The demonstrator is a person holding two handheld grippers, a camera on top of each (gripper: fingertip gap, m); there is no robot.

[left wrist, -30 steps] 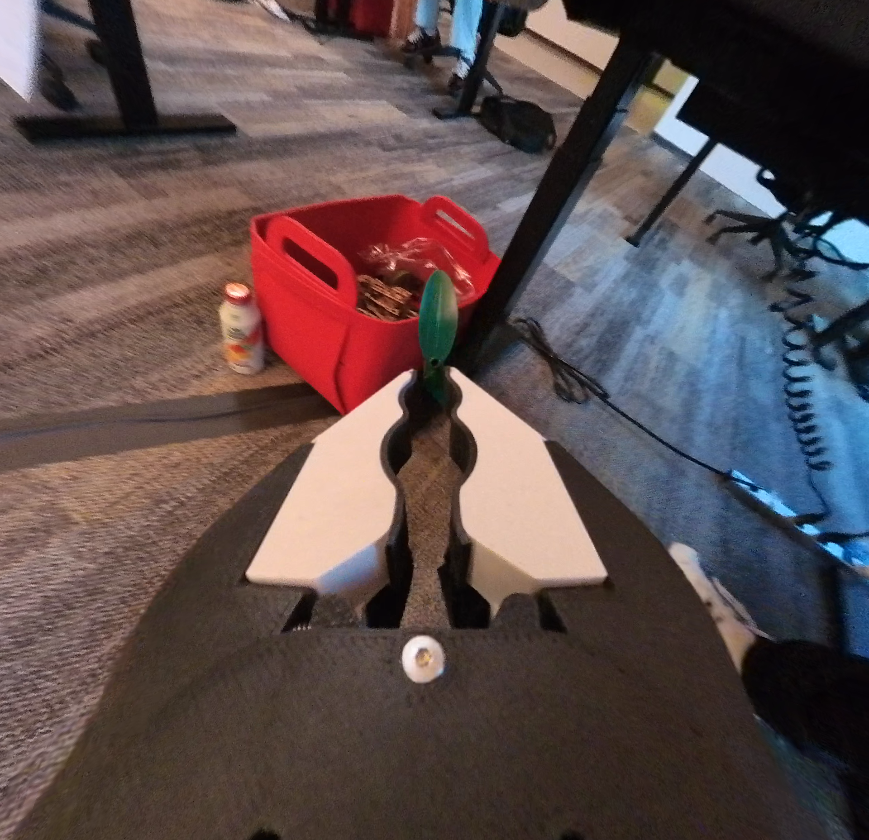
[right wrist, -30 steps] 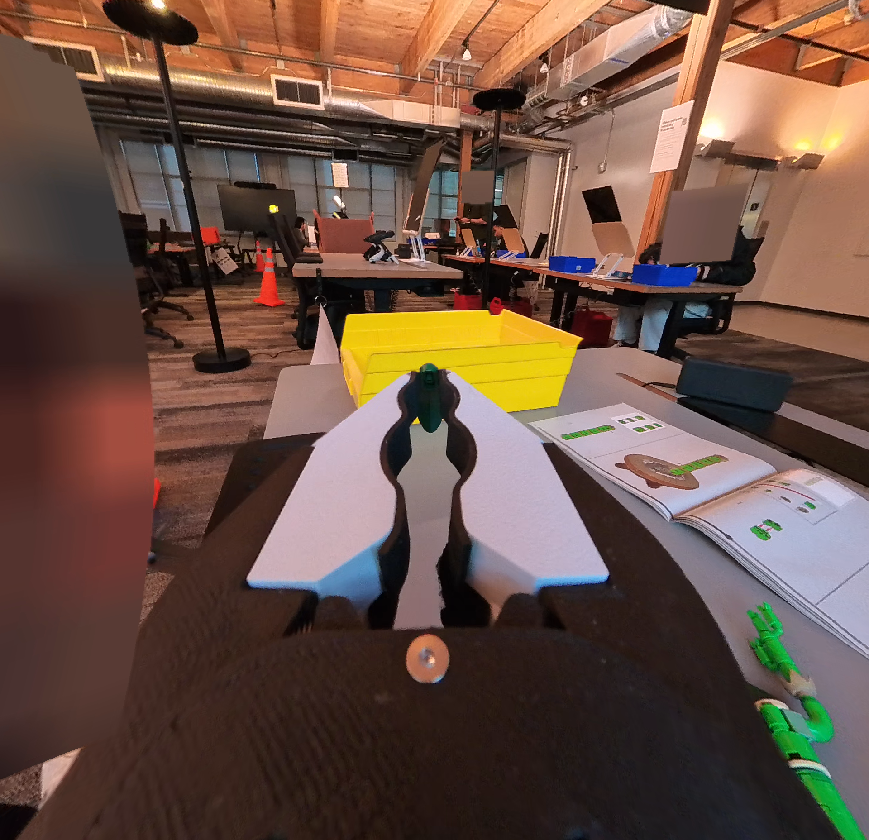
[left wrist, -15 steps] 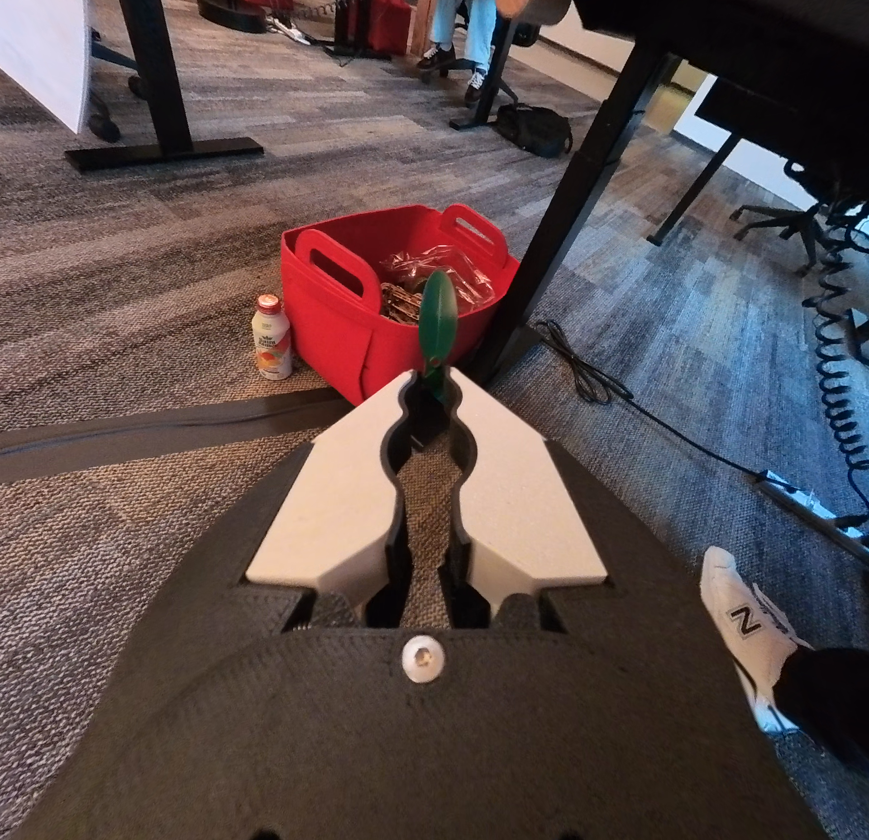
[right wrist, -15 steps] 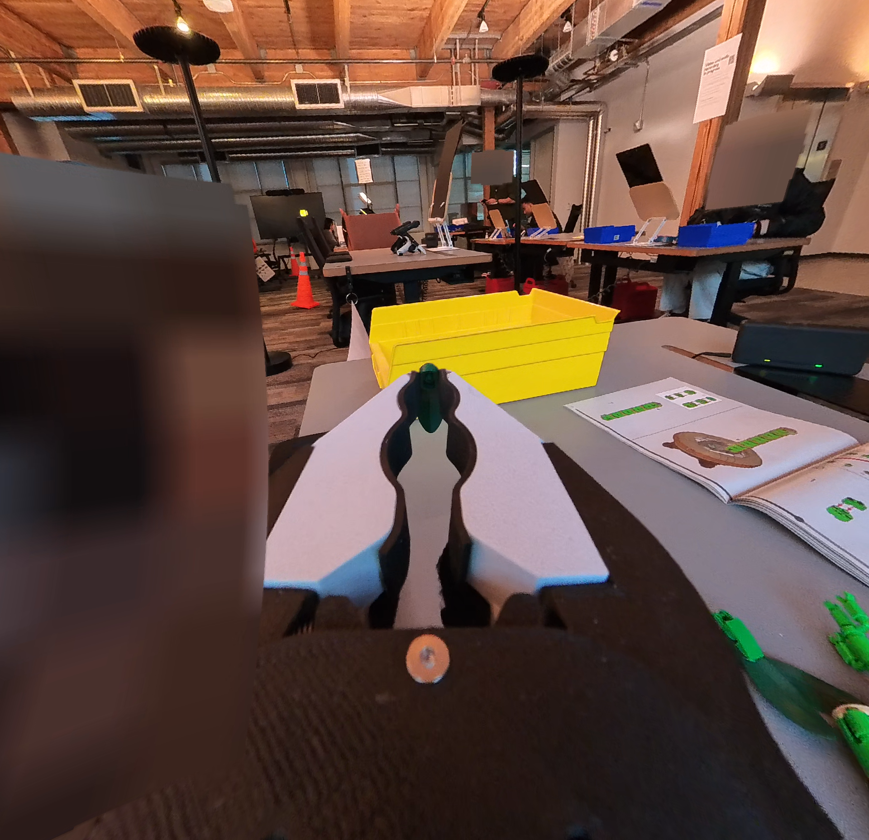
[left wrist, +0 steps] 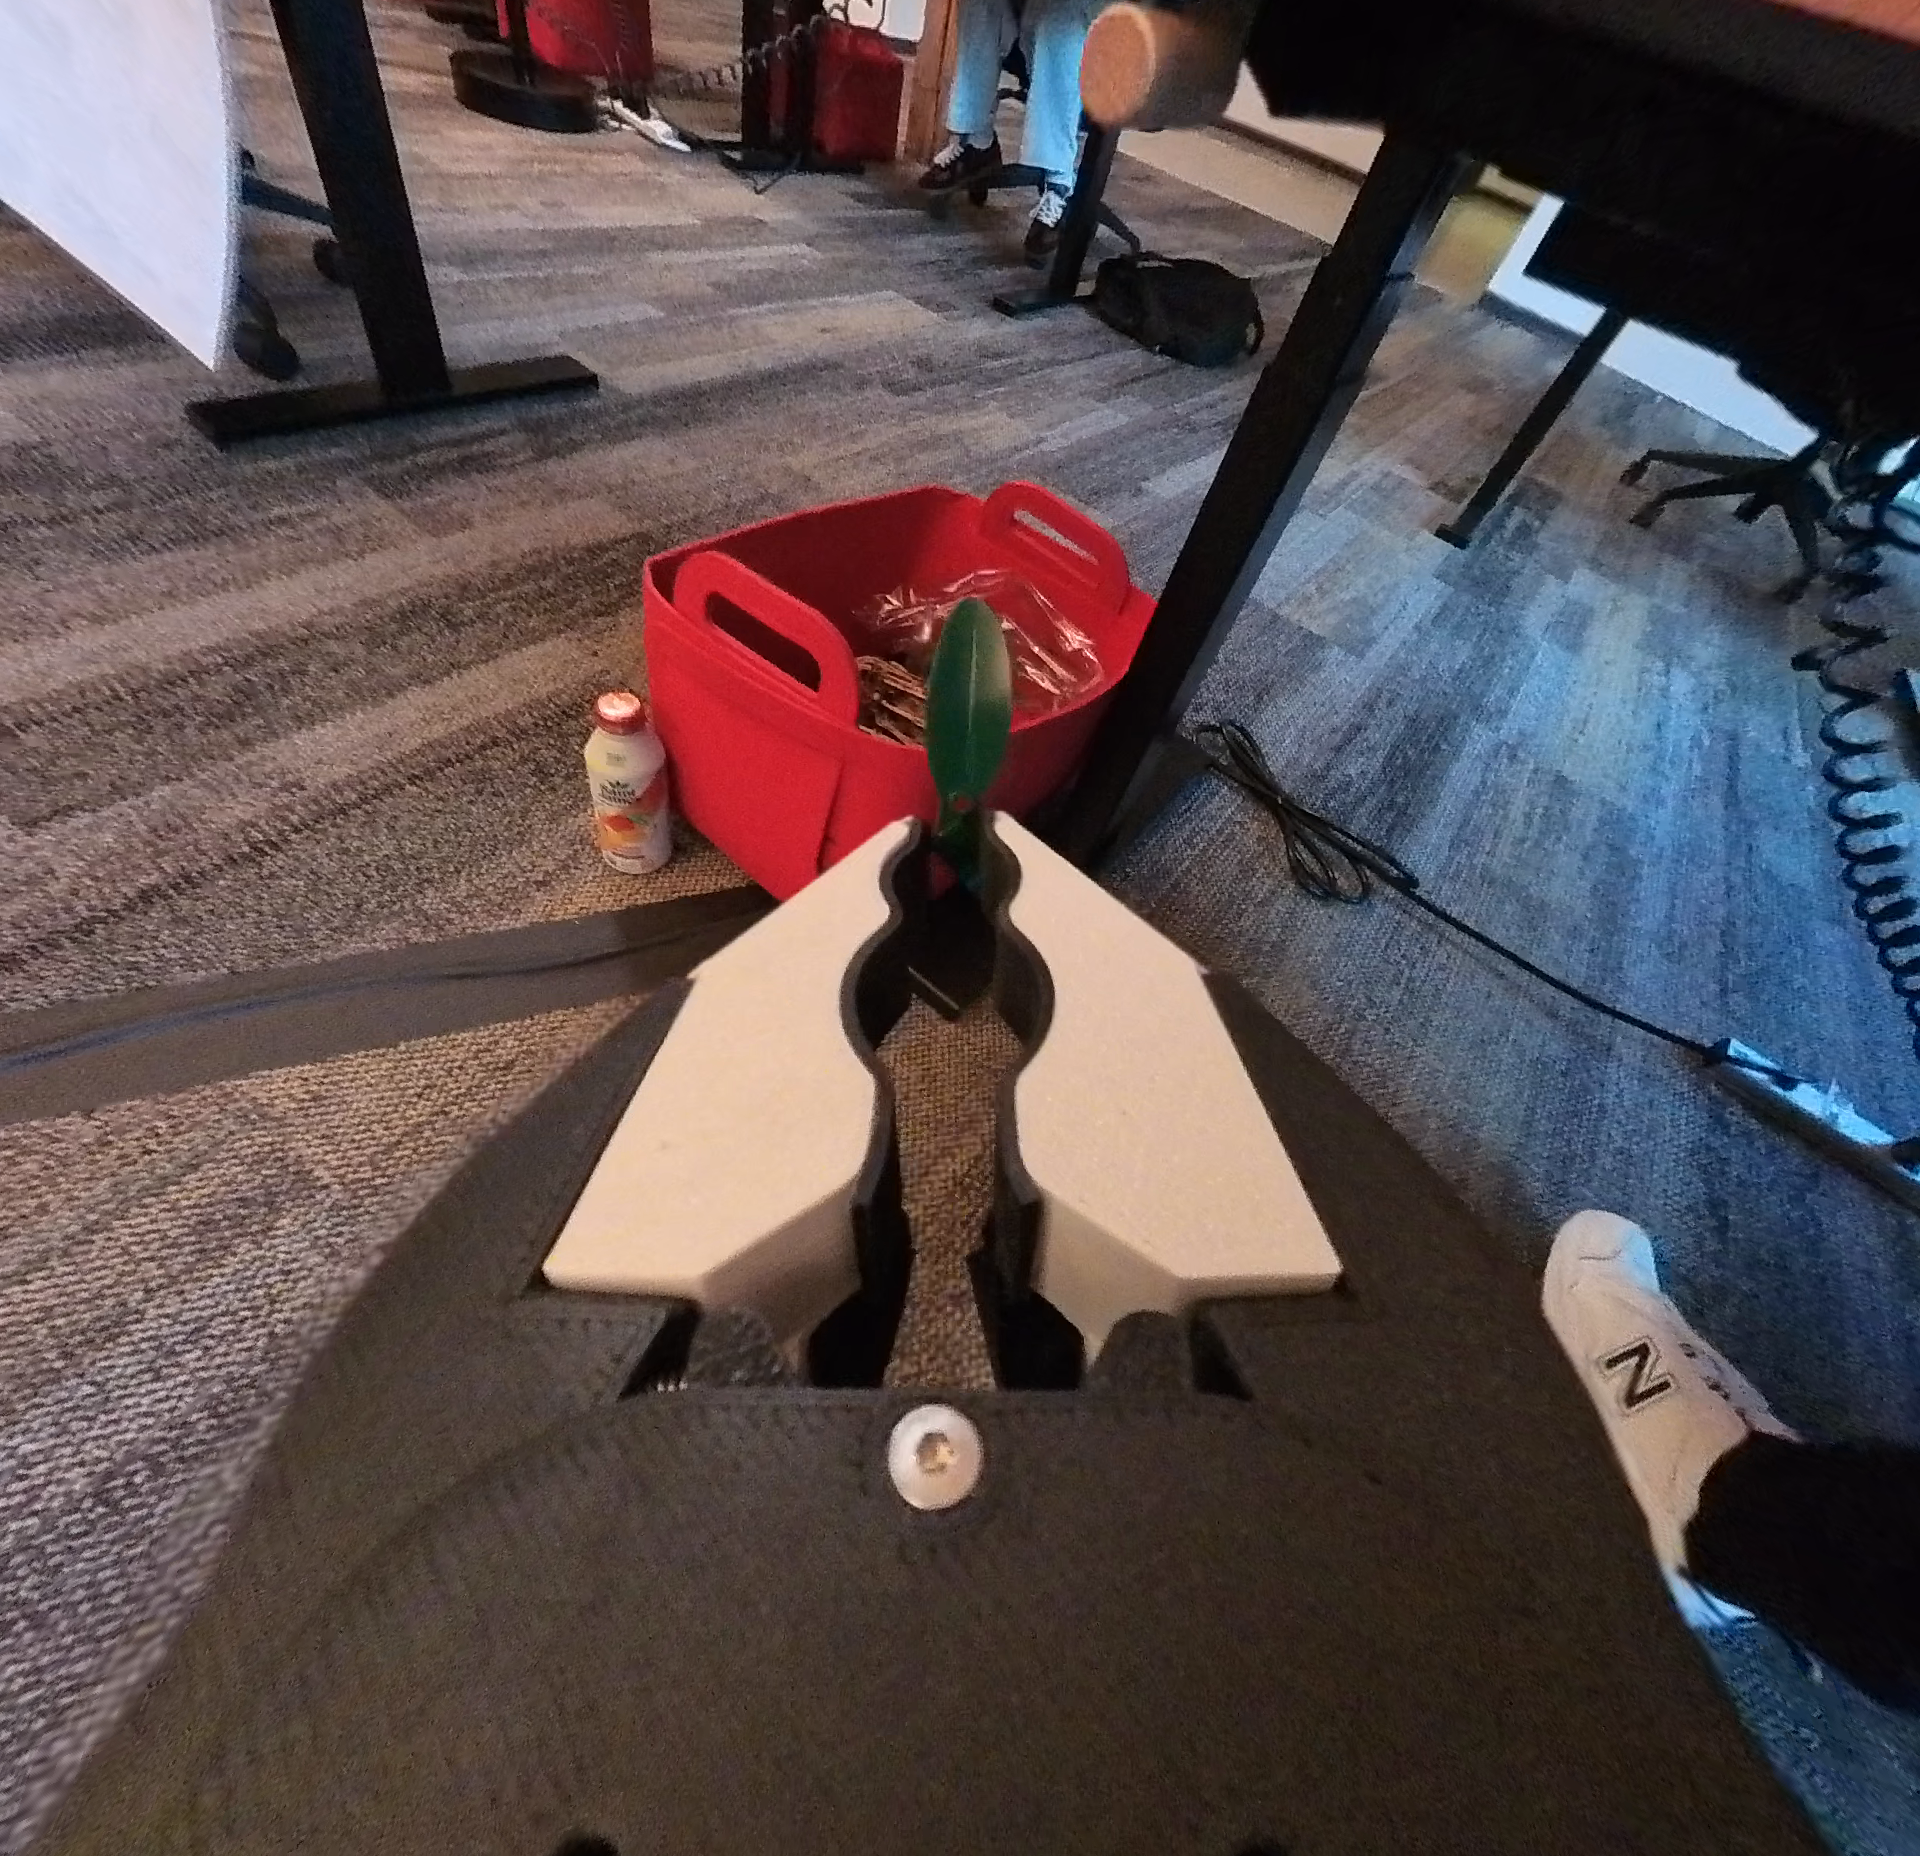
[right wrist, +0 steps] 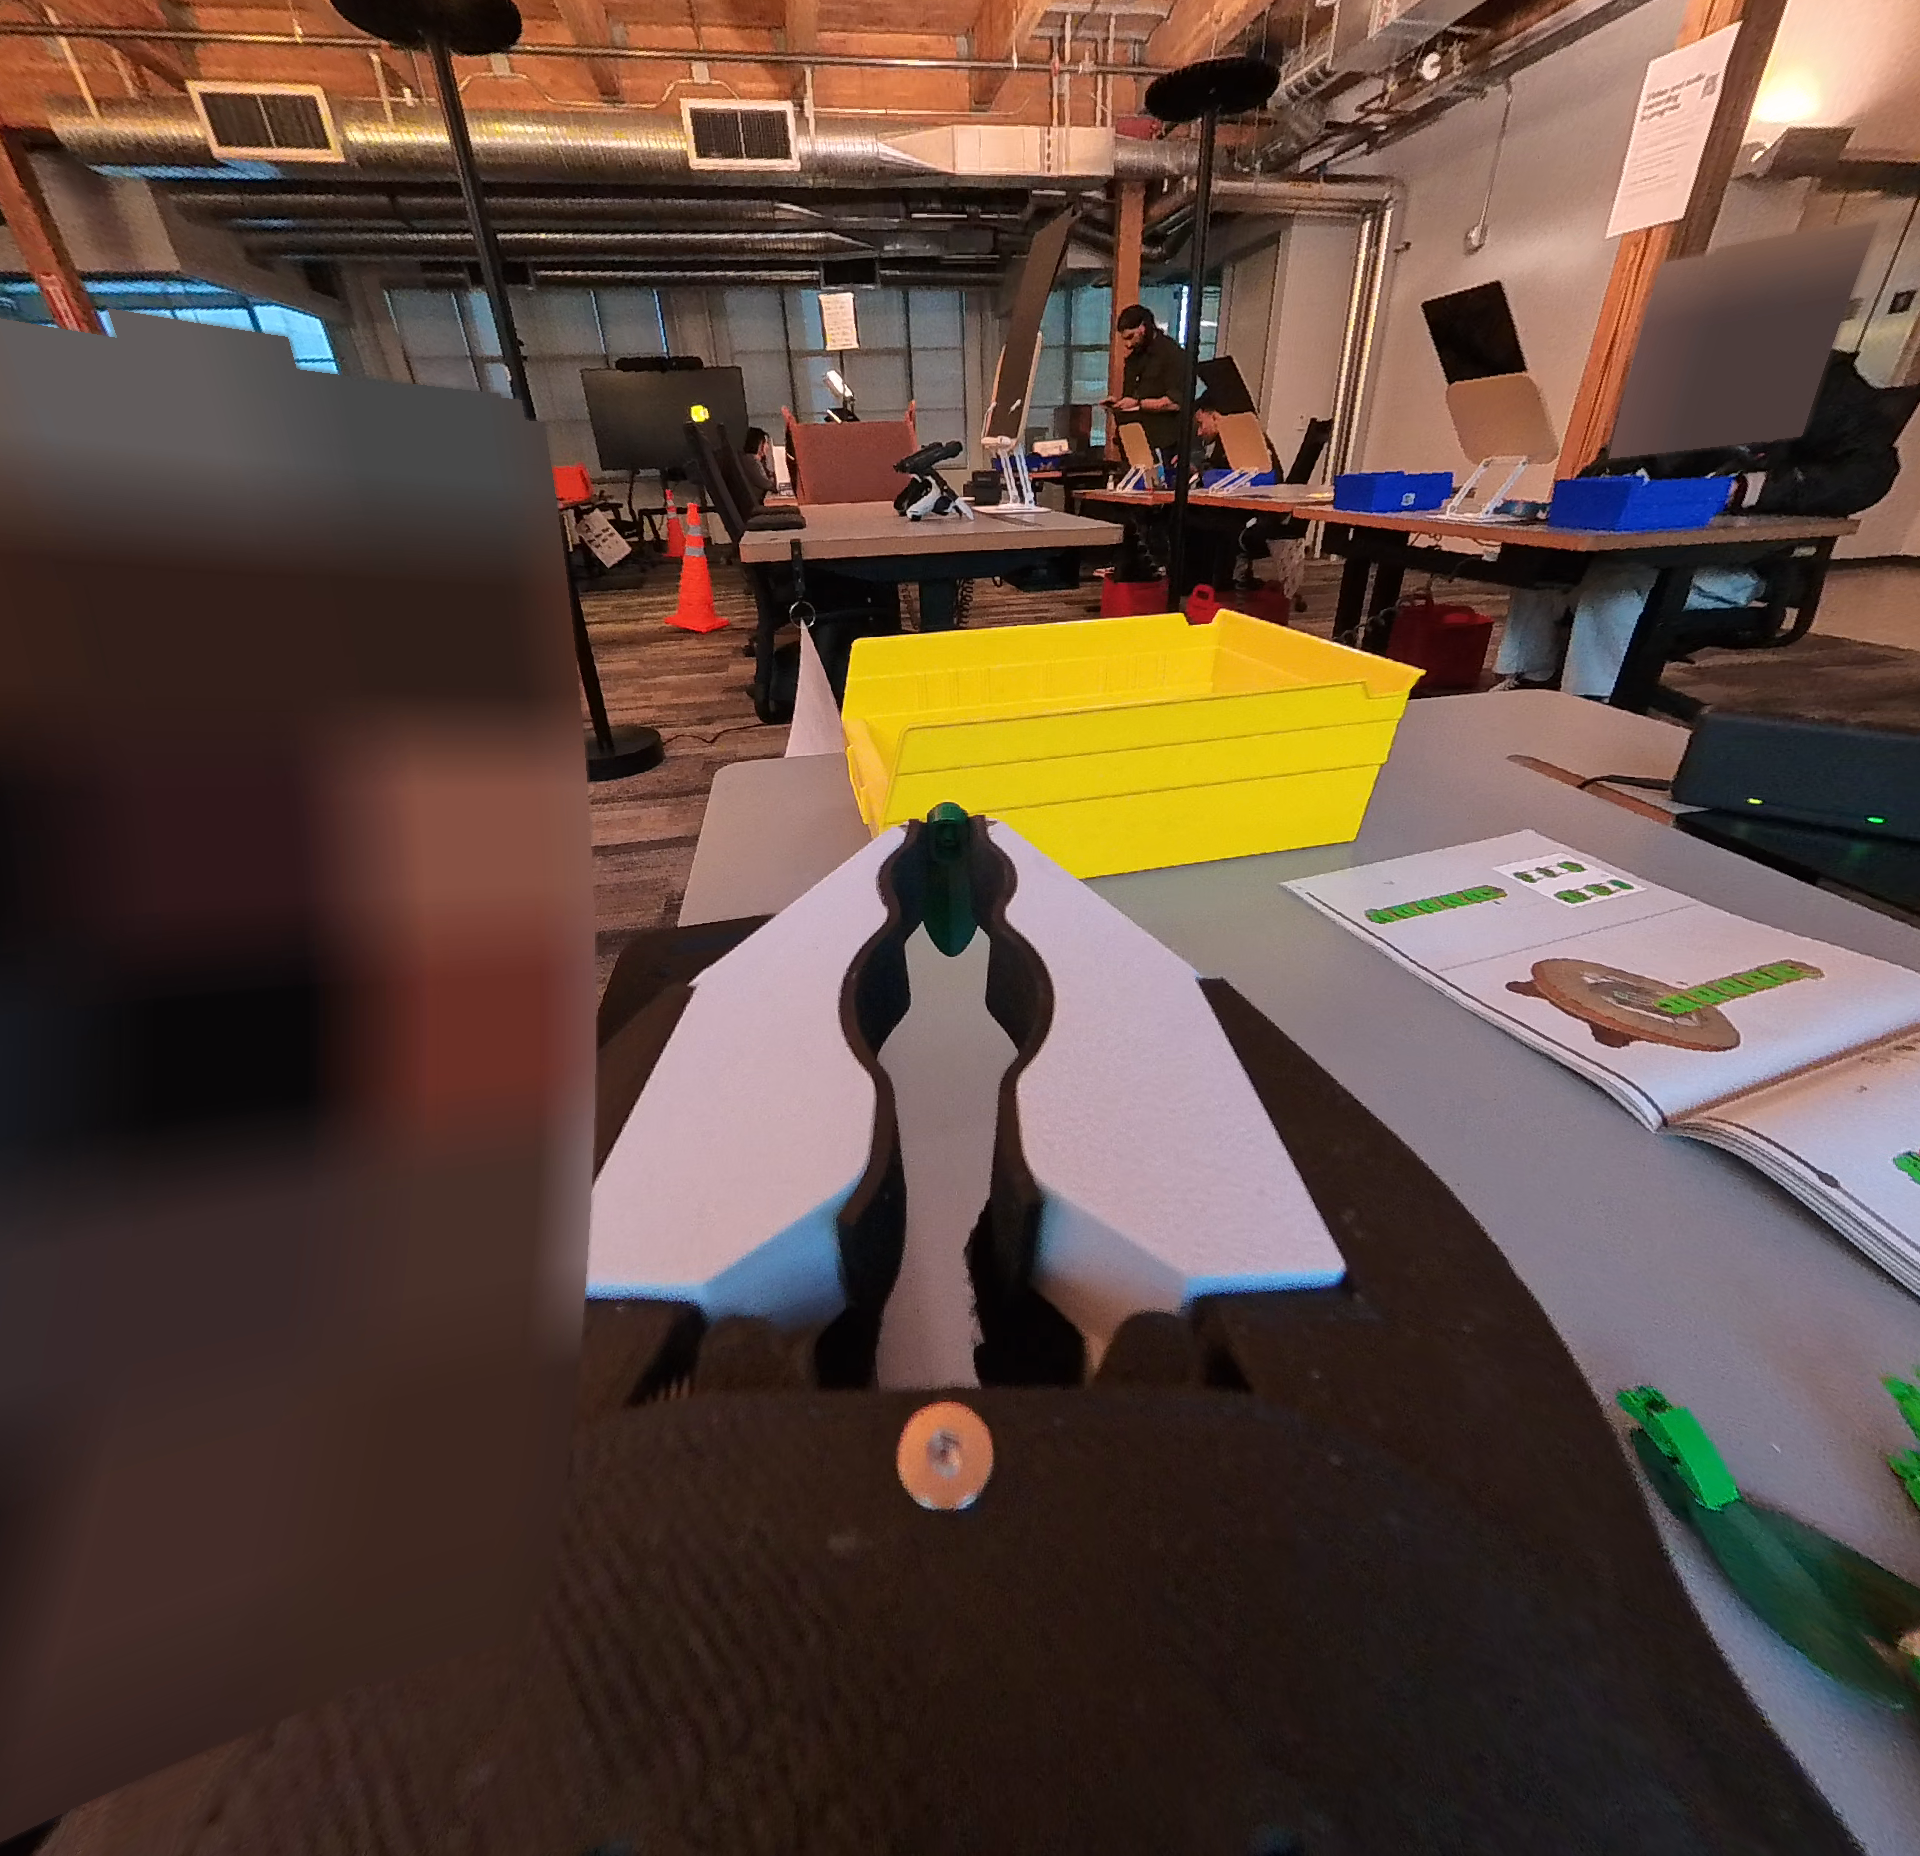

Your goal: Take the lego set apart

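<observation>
Apparently mid-split: left gripper (left wrist: 954, 850) pinches a green leaf (left wrist: 968, 705) off-table over carpet, right gripper (right wrist: 948, 842) pinches a dark-green stub (right wrist: 948, 887) above table (right wrist: 1455, 1162) nr yellow bin (right wrist: 1122, 767), prob. for drop-off.

Both tools (left wrist: 954, 838) (right wrist: 948, 832) clamped, level

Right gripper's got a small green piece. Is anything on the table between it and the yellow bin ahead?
Nothing visible. The right gripper is shut on the green piece; only bare grey table shows before the yellow bin.
</observation>
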